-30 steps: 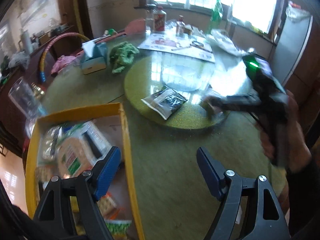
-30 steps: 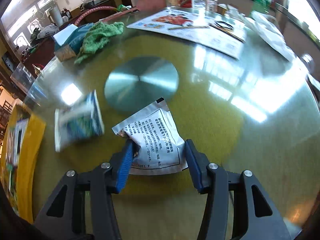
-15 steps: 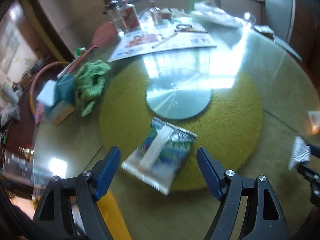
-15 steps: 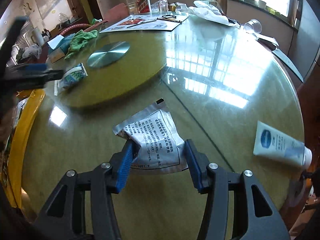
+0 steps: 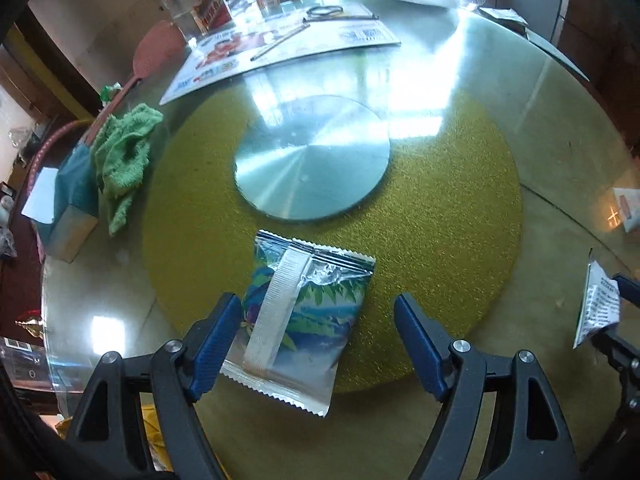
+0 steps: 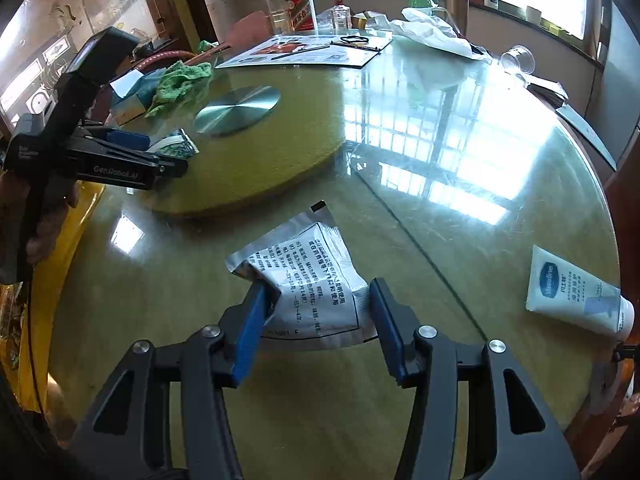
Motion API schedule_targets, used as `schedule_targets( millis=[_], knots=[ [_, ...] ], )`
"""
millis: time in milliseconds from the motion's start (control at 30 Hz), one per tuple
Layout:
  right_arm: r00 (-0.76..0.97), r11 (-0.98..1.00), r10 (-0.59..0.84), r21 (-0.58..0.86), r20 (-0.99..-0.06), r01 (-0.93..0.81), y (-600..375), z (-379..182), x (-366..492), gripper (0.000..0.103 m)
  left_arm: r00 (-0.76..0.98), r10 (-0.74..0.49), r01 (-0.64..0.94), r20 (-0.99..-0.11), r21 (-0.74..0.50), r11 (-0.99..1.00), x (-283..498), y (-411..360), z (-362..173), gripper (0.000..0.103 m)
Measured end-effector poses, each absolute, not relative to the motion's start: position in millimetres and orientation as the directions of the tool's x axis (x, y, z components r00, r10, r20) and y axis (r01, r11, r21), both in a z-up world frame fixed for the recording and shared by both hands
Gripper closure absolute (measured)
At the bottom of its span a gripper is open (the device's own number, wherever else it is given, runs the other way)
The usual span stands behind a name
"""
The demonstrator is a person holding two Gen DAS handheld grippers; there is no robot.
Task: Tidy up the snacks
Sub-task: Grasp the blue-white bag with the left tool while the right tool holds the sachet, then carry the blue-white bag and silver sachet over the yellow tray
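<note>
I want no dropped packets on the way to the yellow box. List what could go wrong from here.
1. The right hand-held gripper pinches the silver printed sachet by one crumpled end, so it may slip free.
2. The left hand-held gripper is open around the blue-green snack packet, which overhangs the turntable edge; closing may push it off instead.
3. The Vaseline tube lies near the table rim; a swing might knock it.

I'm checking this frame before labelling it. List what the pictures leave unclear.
- Yellow bin, right wrist view: cut off by the left edge; contents unreadable.
- Green-leaf snack packet, left wrist view: print side faces down; brand hidden.
- Silver printed packet, right wrist view: small text illegible; near edge hidden behind the right gripper fingers.
</note>
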State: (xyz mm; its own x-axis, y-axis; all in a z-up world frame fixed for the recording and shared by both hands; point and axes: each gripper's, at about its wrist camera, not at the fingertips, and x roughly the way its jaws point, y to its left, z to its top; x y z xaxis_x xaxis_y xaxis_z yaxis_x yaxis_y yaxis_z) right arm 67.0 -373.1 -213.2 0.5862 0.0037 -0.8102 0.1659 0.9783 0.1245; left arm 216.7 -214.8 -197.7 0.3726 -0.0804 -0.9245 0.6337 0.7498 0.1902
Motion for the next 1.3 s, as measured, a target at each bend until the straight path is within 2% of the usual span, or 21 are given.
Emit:
schedule_targets(
  millis=[267, 433, 600, 800, 1100, 1233, 1300],
  knots=[
    [0.587, 0.979, 0.017, 0.133, -0.81, 0.155, -372, -213, 64, 0.05, 0.399, -0.035, 0.564, -0.916, 0.215, 0.798, 226, -205, -197, 0.023],
    [0.587, 0.979, 0.017, 0.133, -0.809, 0.155, -372, -213, 64, 0.05, 0.35, -0.064, 0.547, -0.935, 0.148, 0.824, 222, -202, -199, 0.023],
    [0.587, 0.98, 0.02, 0.133, -0.81, 0.151, -371, -212, 63, 0.05, 0.335, -0.066, 0.523, -0.94, 0.127, 0.843, 196, -199, -197, 0.04],
    [0.587, 0.98, 0.02, 0.131, -0.809, 0.147, -367, -213, 56, 0.05, 0.357, -0.063, 0.481, -0.932, 0.126, 0.868, 157, -188, -195, 0.047],
    [0.585, 0.985, 0.034, 0.125, -0.81, 0.116, -354, -213, 40, 0.05, 0.314, -0.094, 0.466, -0.945, 0.067, 0.882, 68, -153, -189, 0.048],
    [0.584, 0.986, 0.036, 0.125, -0.811, 0.113, -350, -213, 37, 0.05, 0.367, -0.115, 0.468, -0.923, 0.076, 0.88, 61, -152, -180, 0.044],
    [0.584, 0.985, 0.035, 0.126, -0.811, 0.115, -349, -213, 36, 0.05, 0.385, -0.093, 0.461, -0.918, 0.103, 0.881, 62, -154, -180, 0.037]
  ],
)
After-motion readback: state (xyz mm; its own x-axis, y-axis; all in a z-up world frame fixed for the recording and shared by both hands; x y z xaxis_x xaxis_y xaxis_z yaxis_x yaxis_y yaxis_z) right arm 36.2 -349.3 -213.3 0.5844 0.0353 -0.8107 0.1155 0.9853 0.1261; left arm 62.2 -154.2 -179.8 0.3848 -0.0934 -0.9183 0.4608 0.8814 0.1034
